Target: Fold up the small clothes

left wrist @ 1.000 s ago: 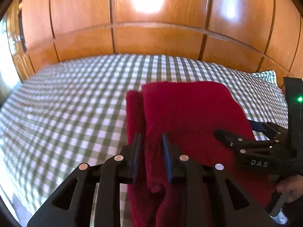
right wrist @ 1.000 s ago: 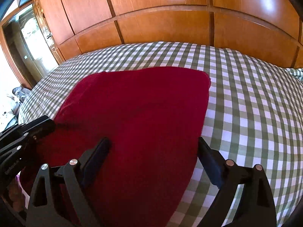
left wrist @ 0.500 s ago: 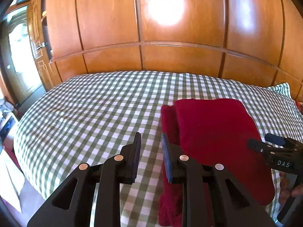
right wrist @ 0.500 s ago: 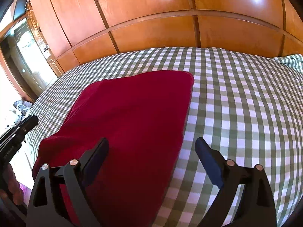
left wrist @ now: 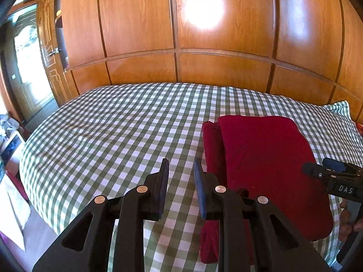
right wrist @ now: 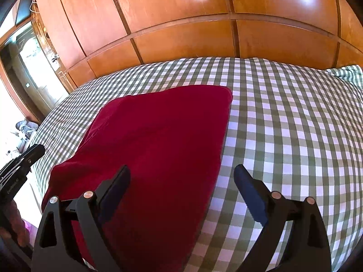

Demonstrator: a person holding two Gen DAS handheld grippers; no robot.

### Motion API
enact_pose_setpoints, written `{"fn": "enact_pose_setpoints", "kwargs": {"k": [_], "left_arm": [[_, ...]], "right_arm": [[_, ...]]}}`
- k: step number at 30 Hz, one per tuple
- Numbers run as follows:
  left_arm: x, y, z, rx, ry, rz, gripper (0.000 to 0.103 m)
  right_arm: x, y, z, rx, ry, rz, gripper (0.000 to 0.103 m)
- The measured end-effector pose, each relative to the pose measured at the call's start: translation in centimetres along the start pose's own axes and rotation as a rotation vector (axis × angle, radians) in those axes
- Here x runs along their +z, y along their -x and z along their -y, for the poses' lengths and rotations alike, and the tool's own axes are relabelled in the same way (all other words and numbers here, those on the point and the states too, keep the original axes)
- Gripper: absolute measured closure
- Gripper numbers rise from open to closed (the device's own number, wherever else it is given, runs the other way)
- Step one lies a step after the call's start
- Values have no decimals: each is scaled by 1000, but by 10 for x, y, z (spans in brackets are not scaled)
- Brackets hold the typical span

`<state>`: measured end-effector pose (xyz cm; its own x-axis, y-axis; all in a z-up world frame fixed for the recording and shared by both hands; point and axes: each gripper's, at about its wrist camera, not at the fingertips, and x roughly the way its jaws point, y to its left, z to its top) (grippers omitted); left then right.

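Garment: red cloth (right wrist: 158,140), folded flat on the bed, centre of the right wrist view and right of centre in the left wrist view; narrow strip of a lower layer showing along its left edge.
Left claw (left wrist: 180,181): narrow gap between the pads, nothing between them, above the checked sheet just left of the cloth.
Right claw (right wrist: 181,195): spread wide, empty, over the near right edge of the cloth.
Reason, as a judgement: both claws free because the fold looks laid down; probably one more fold or tidying of that strip to come.
Surface: bed sheet (left wrist: 113,136), green and white check, soft, a little wrinkled.
Room: wooden wardrobe panels (left wrist: 226,34) across the top; bright doorway (left wrist: 29,68) at upper left.
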<state>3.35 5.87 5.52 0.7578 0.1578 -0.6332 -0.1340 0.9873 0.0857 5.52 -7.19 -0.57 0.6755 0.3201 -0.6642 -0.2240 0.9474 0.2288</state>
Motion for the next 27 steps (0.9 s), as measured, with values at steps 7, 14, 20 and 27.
{"fn": "enact_pose_setpoints", "kwargs": {"k": [7,14,20,27], "left_arm": [[-3,-10,-3,-39,17,-44,51],[-9,-59,-15,-221,99,-233,40],[-20,-98,-23,-324,144,-336,40],[-27,-108,-23,-417,135,-328,45]], "right_arm": [[1,4,9,40,-52,-6,10],[1,-10,63,254,-321,-84,8],[6,-28,90,346,-407,-120,8],[6,-45,81,428,-343,-165,8]]}}
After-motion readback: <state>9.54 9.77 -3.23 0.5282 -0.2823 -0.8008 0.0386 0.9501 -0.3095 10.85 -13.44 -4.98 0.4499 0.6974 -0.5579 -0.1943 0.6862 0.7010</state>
